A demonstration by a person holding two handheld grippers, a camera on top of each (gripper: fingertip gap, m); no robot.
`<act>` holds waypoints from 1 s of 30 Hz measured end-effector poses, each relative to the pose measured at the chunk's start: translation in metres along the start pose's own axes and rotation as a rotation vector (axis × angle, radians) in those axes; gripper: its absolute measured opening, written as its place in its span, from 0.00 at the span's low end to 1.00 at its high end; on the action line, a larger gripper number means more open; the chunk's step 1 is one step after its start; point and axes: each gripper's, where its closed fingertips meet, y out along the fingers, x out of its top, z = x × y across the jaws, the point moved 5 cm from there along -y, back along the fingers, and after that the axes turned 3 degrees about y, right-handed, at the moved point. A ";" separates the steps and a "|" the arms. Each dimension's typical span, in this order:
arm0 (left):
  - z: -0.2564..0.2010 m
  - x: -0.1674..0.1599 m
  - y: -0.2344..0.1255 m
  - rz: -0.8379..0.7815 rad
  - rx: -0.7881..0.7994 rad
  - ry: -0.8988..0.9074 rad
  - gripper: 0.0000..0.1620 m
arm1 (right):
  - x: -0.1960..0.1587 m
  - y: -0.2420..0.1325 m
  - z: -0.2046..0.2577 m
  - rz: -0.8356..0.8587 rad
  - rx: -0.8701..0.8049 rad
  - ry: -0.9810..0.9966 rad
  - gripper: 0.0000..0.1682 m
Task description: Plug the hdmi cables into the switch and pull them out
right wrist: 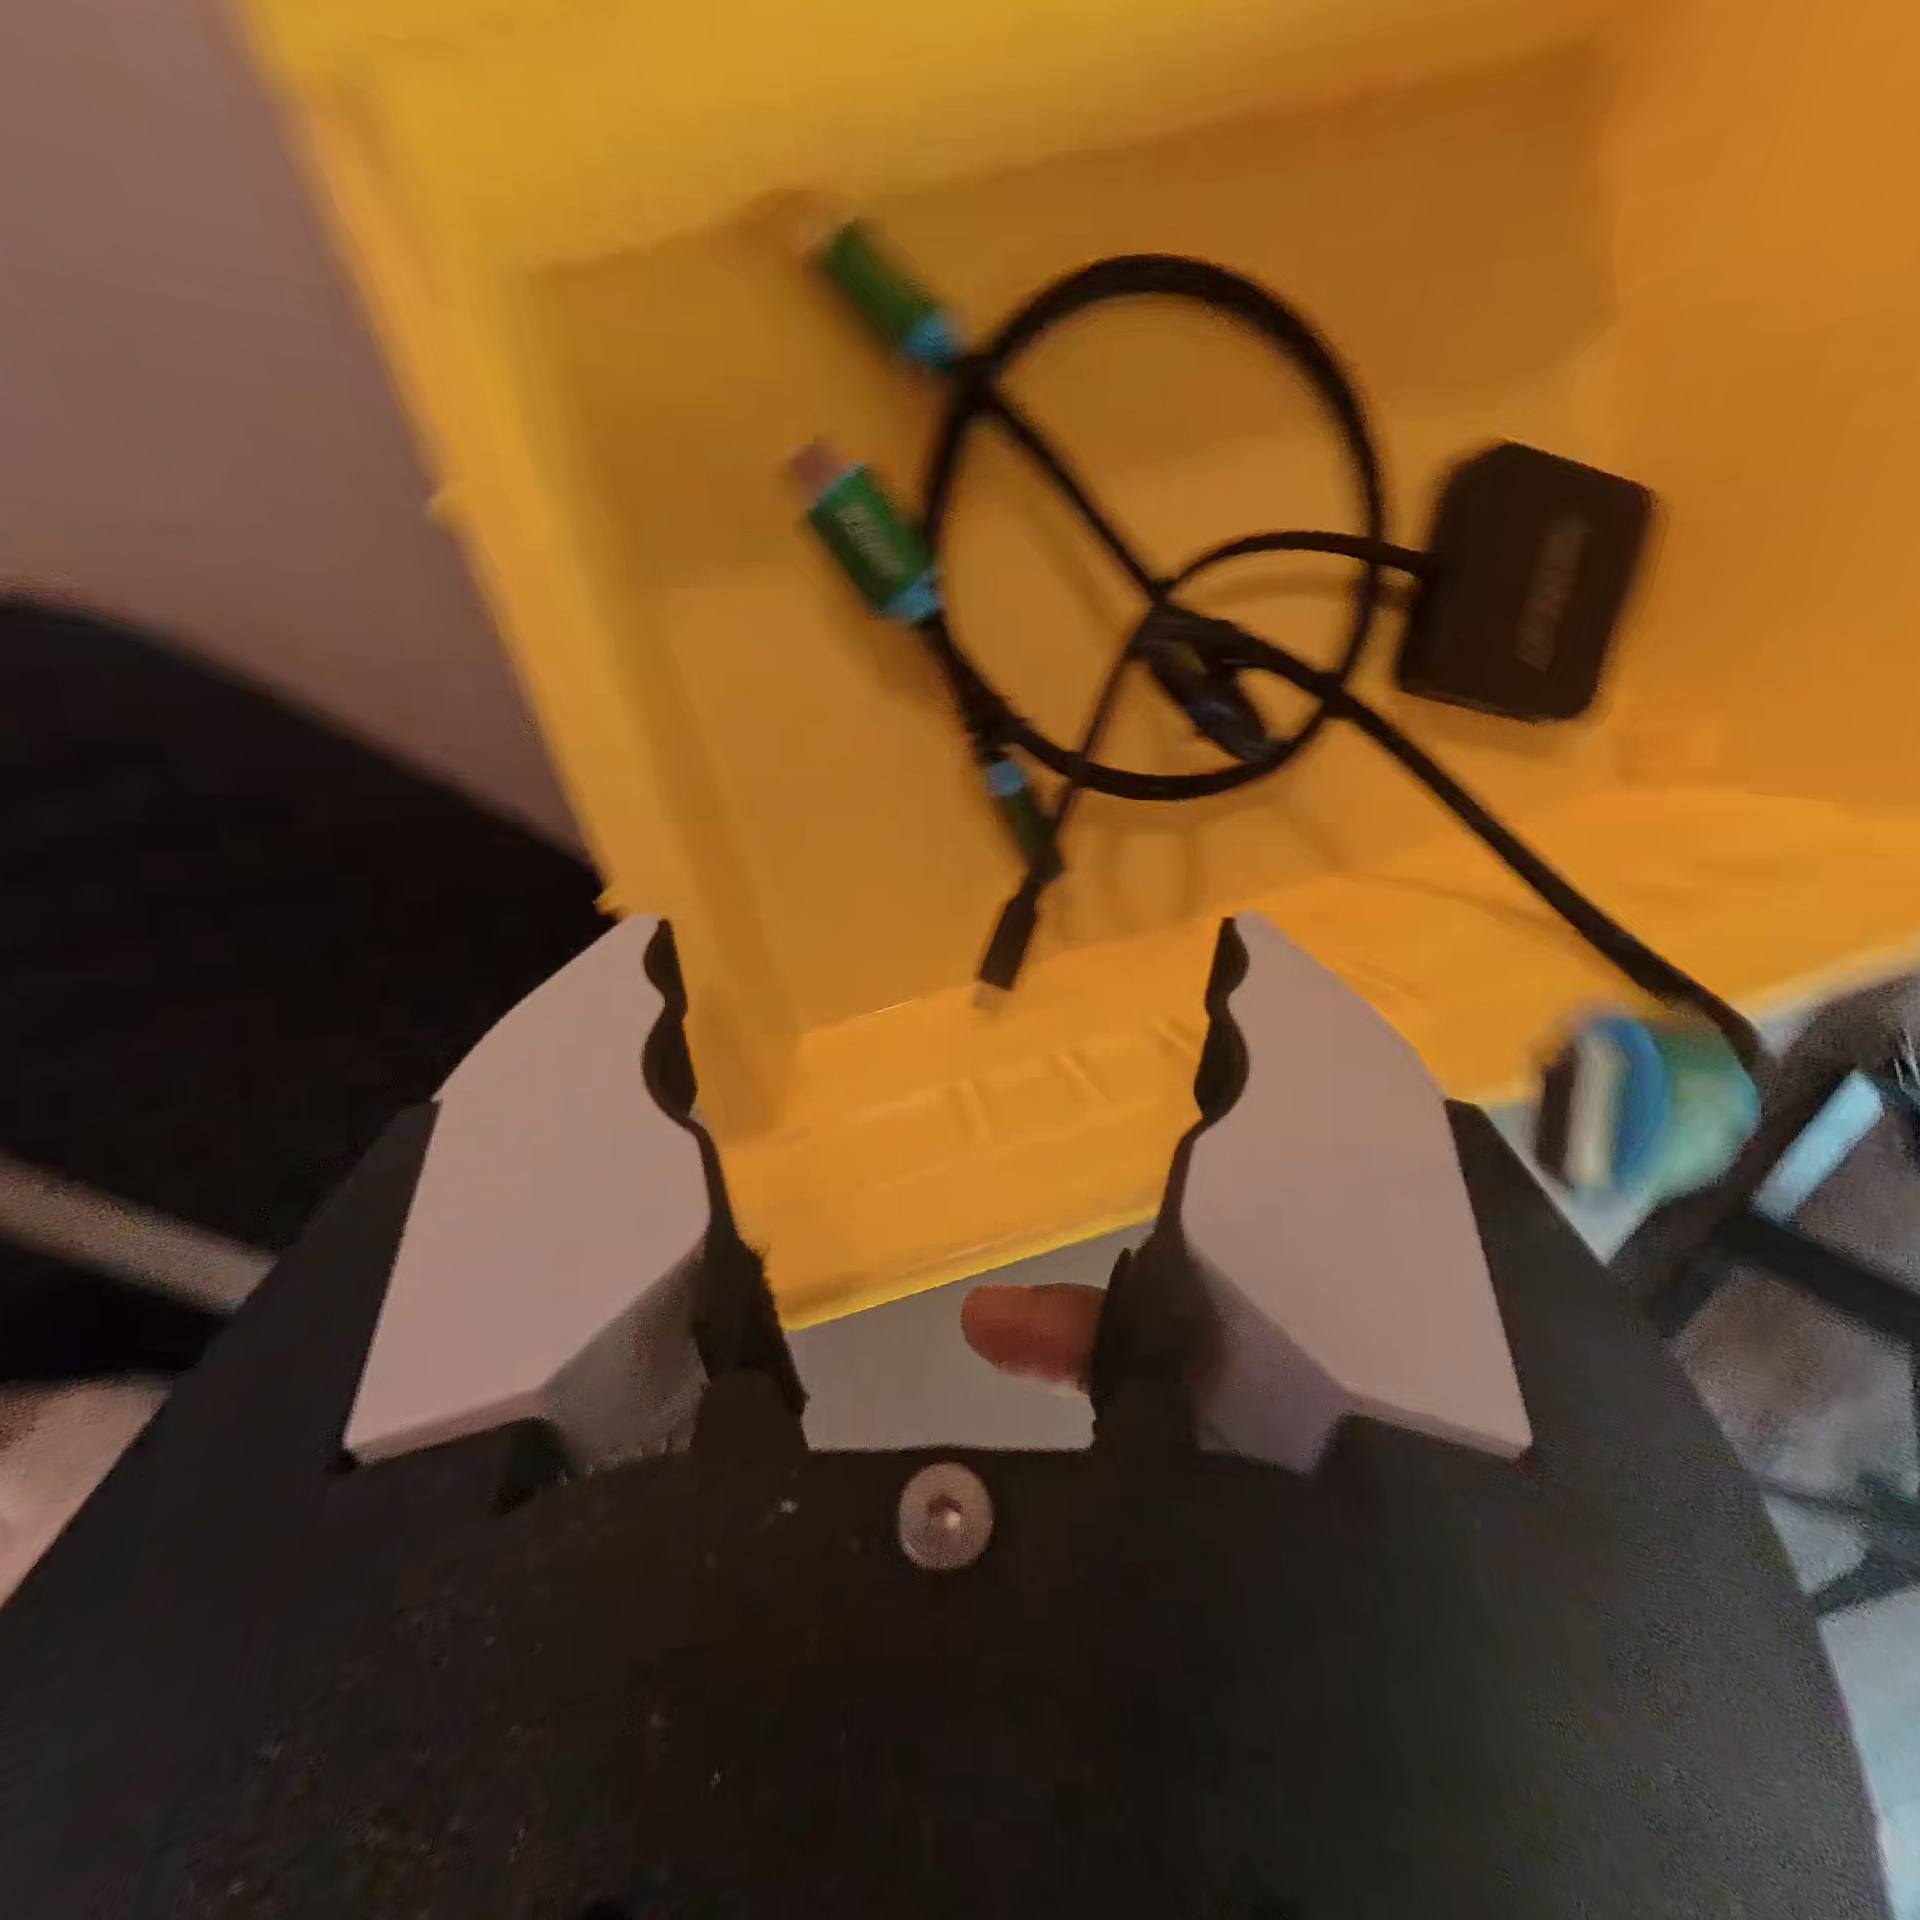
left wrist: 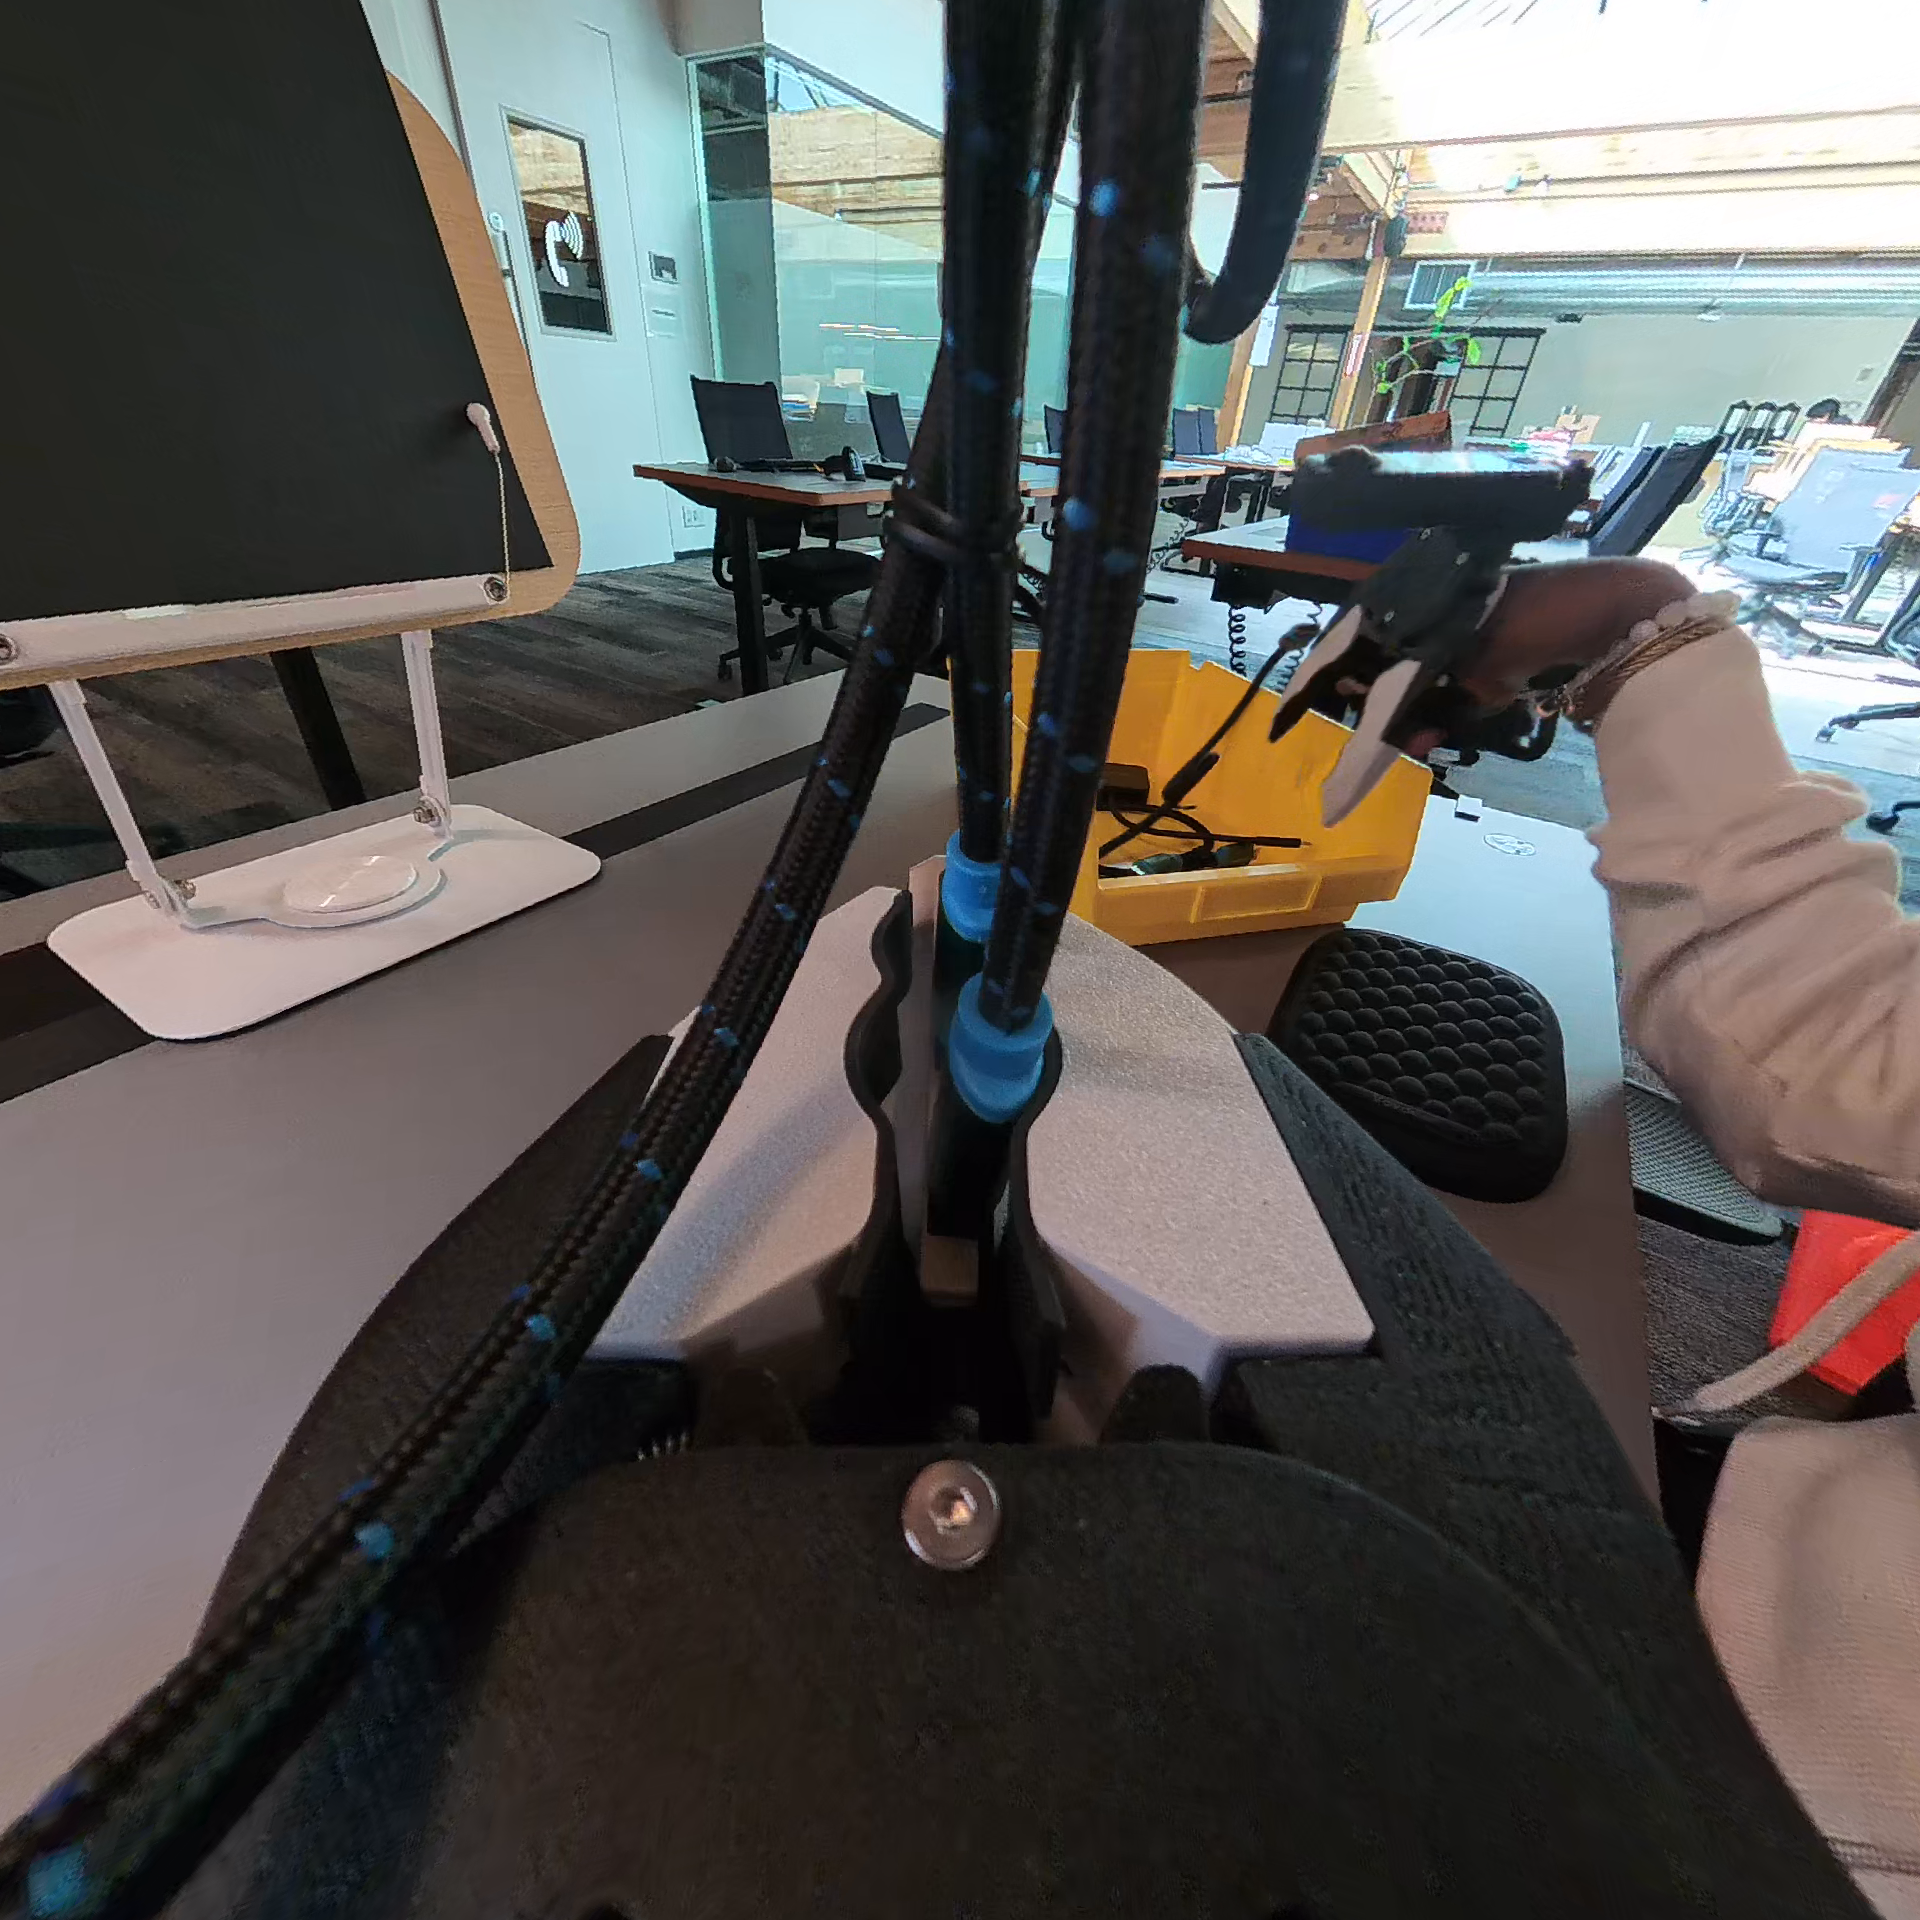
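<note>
Left wrist view shows the left gripper with its fingers clamped on the black-and-blue braided HDMI cables, lifted clear of the worktop with one plug bare. The switch lies unplugged in the yellow bin near the worktop's far edge, beside green-ended leads. Over it the right gripper hovers, fingers spread and empty; I judge no plugging is done yet.
</note>
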 end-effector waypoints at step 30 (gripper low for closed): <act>0.002 -0.002 0.001 -0.015 -0.052 -0.028 0.11 | 0.156 -0.084 0.230 -1.124 0.639 -0.533 0.15</act>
